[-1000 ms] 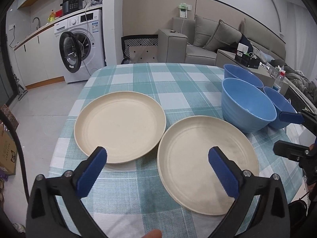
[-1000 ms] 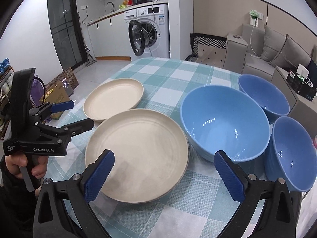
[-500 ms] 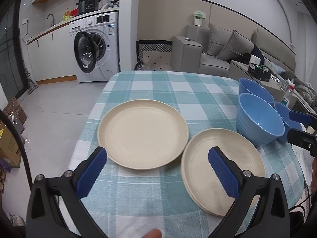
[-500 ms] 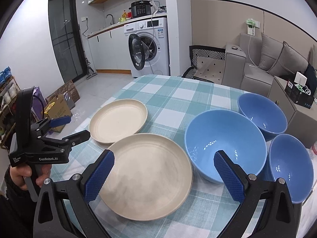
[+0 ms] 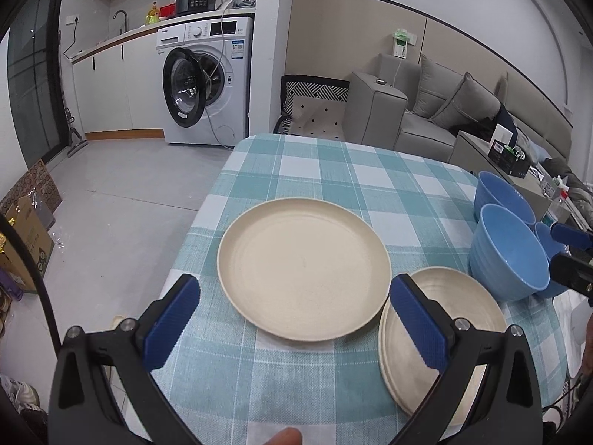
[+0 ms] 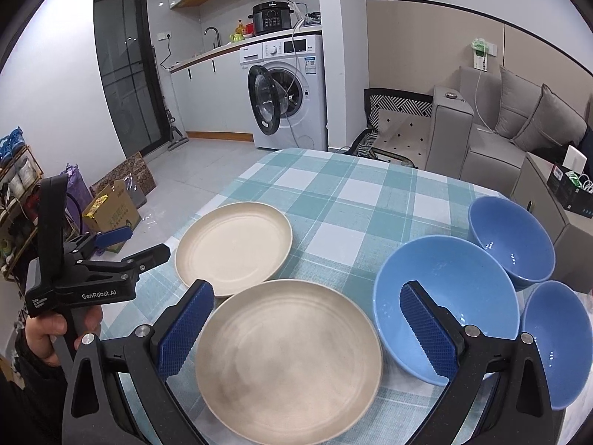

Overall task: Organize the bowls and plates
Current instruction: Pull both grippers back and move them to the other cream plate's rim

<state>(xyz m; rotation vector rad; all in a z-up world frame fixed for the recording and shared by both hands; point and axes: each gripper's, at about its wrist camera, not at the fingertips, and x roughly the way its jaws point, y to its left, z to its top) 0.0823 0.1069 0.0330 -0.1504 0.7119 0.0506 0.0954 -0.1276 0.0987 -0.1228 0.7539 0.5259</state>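
We see both claws wide, holding nothing: left claw (image 5: 294, 317) above the far plate (image 5: 304, 269), right claw (image 6: 305, 328) above the near plate (image 6: 289, 359) beside three blue bowls (image 6: 444, 307).

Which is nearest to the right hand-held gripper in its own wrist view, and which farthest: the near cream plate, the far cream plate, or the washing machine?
From the right hand-held gripper:
1. Near cream plate, directly ahead, partly between its fingers.
2. Far cream plate, beyond it and to the left on the table.
3. Washing machine, across the floor, past the table's far edge.
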